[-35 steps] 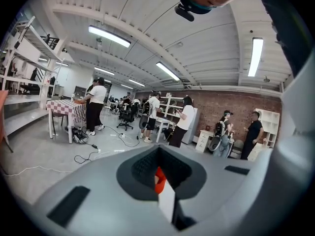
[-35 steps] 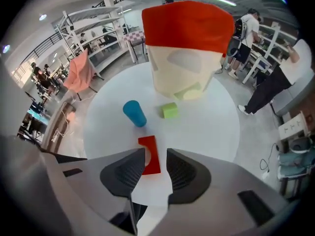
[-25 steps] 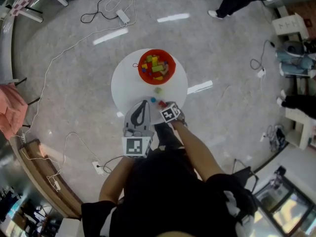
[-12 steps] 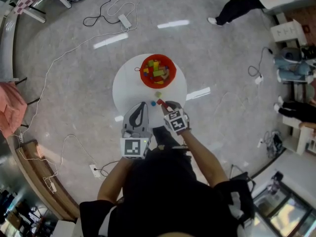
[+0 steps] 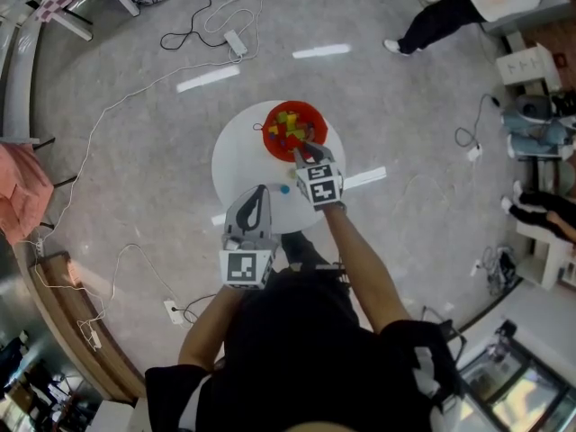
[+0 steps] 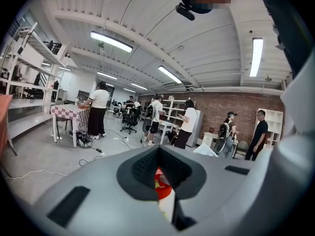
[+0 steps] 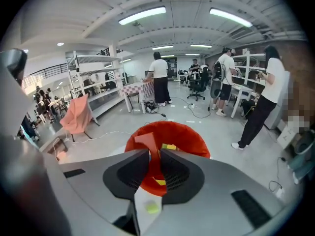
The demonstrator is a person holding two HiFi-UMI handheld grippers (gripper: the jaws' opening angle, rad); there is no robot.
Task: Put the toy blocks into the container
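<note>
A red bowl (image 5: 292, 130) with several coloured blocks stands at the far side of the round white table (image 5: 241, 158). My right gripper (image 5: 304, 153) hovers at the bowl's near rim, shut on a red block (image 7: 146, 145) that sticks up between its pads, with the bowl (image 7: 187, 136) right behind it. A yellow-green block (image 7: 152, 207) lies on the table below the jaws. A small blue block (image 5: 284, 188) rests on the table. My left gripper (image 5: 256, 194) hangs over the table's near edge, jaws together and empty; through their slit I see the bowl (image 6: 160, 183).
Cables and a power strip (image 5: 234, 41) trail over the grey floor behind the table. A pink chair (image 5: 20, 187) stands at the left. A person's legs (image 5: 432, 16) show at the back right, with shelves and boxes (image 5: 531, 61) along the right side.
My right gripper has risen from the table's near part with the red block and moved away to the bowl's rim. The left gripper has stayed put.
</note>
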